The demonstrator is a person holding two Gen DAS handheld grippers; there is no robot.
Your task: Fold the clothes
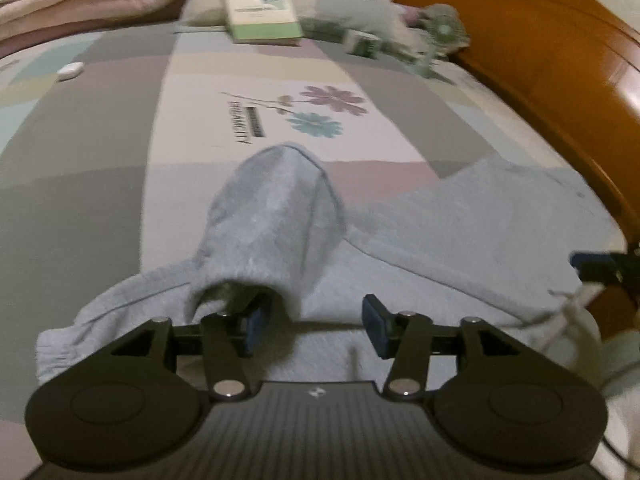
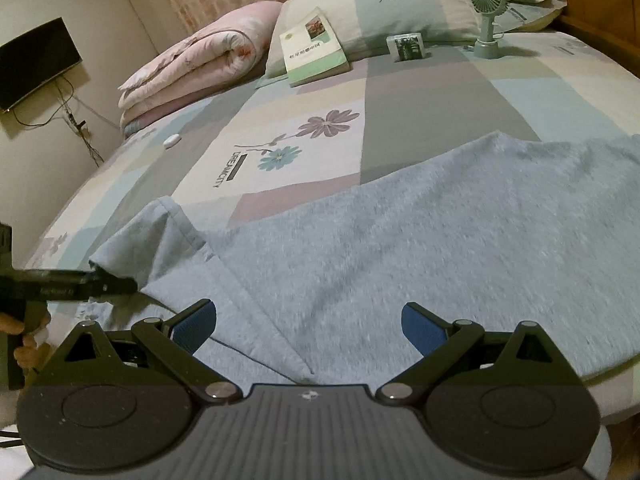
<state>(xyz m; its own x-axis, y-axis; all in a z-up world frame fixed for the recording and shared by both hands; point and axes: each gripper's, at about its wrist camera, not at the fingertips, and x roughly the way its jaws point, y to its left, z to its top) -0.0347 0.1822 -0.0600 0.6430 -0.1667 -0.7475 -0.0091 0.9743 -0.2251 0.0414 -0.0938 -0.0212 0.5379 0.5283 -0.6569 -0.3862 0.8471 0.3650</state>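
Note:
A light grey sweatshirt (image 2: pixel 400 240) lies spread on the bed near its front edge. One sleeve (image 1: pixel 272 216) is folded in over the body, and its cuff end drapes over the left finger (image 1: pixel 254 324) of my left gripper (image 1: pixel 316 324). That gripper's jaws stand apart and the pads press on nothing. My right gripper (image 2: pixel 310 326) hovers wide open over the sweatshirt's body, nothing between its pads. In the right wrist view my left gripper (image 2: pixel 96 278) reaches in from the left edge under the sleeve. My right gripper (image 1: pixel 596 268) shows at the right edge of the left wrist view.
At the bed's far end lie a pillow (image 2: pixel 400 12), a green-edged book (image 2: pixel 316 48), a small box (image 2: pixel 408 48), a desk fan (image 2: pixel 488 12) and a rolled pink quilt (image 2: pixel 192 64). A small white object (image 2: pixel 172 141) sits on the sheet. A wooden headboard (image 1: pixel 540 60) borders one side.

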